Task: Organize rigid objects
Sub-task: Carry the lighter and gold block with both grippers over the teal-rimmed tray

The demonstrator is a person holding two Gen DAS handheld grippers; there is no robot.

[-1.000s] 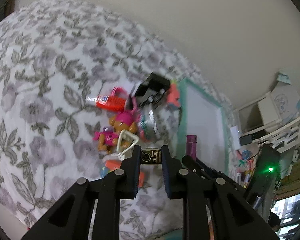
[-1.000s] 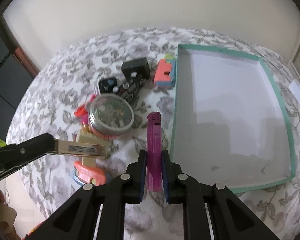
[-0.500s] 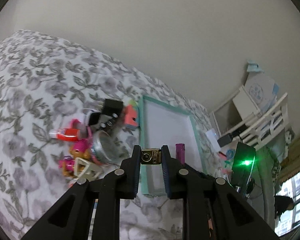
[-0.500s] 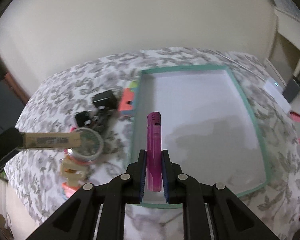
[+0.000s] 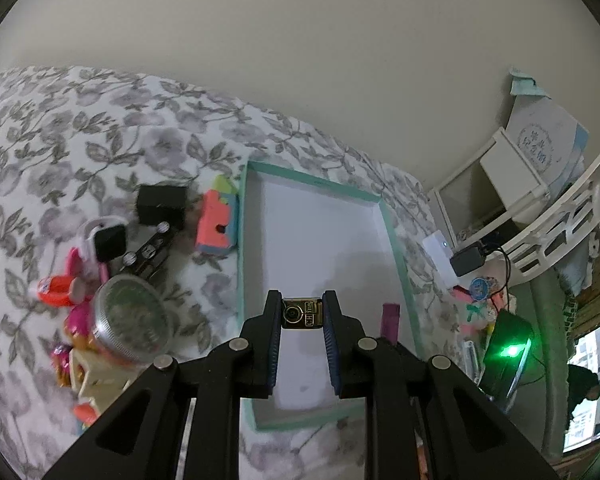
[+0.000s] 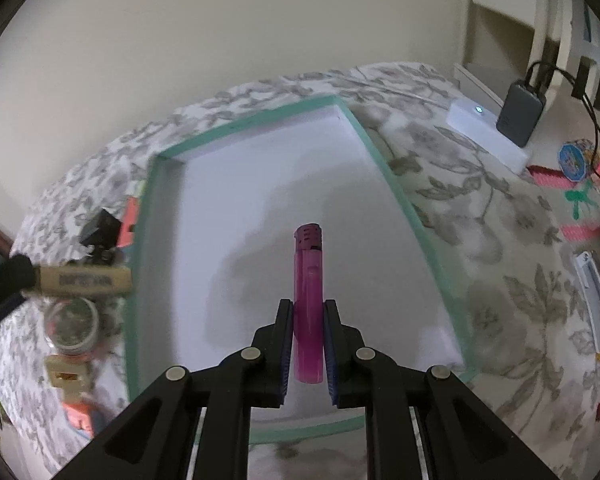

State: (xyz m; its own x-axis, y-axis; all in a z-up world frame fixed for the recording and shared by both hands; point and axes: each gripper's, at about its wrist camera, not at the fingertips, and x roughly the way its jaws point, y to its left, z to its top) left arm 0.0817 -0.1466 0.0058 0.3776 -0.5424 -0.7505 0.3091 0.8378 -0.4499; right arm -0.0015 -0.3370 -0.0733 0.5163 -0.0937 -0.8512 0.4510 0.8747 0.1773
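Two lighters are in hand, one per tool. At left, the left tool is nearly closed on the gold lighter, pinched across its end above the tray: small, stiff, probably light, its metal skin likely slippery. At right, the right tool is clamped tight on the pink lighter at its lower body over the same tray: hard, light plastic. One tray, lying on the bed, holds nothing yet.

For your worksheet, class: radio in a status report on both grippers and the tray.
Left gripper shut on gold lighter. Right gripper shut on pink lighter. Both over teal-rimmed tray, nothing lying in it. Nothing in the way.
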